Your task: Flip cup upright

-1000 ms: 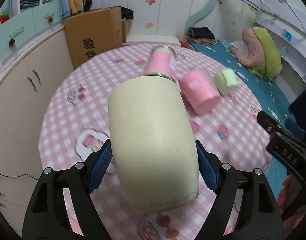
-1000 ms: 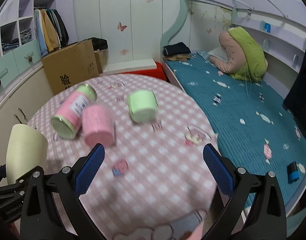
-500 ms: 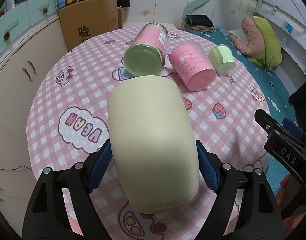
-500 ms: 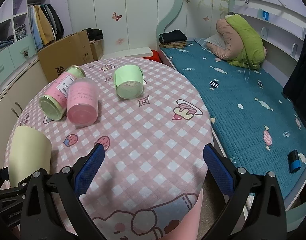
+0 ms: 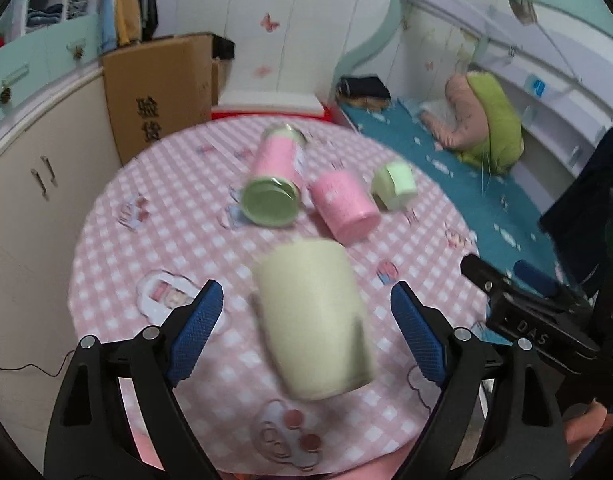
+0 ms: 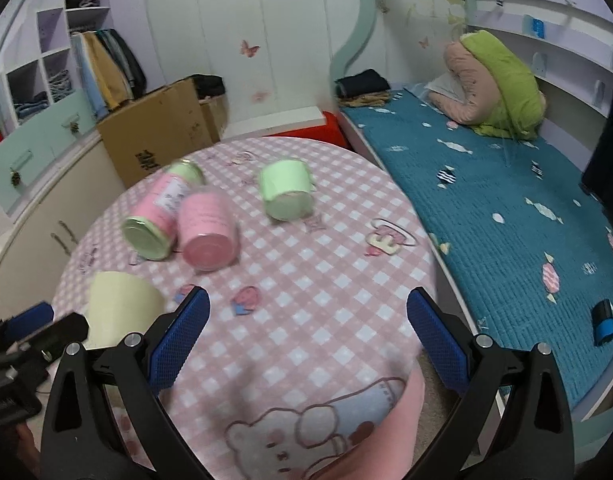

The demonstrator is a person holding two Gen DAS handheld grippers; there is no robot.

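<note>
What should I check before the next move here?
1. Left gripper open, pads clear of the cream cup: ok, there is a gap on both sides.
2. Cream cup upright on the table: cannot tell, it is blurred and its opening is not visible in either view.
3. Right gripper open and empty: ok.
4. Pink cup and green cup upright: not ok, both lie on their sides.
5. Pink jar apart from the pink cup: not ok, they lie side by side and seem to touch.
6. Views sharp enough to aim: not ok, there is motion blur in both.
</note>
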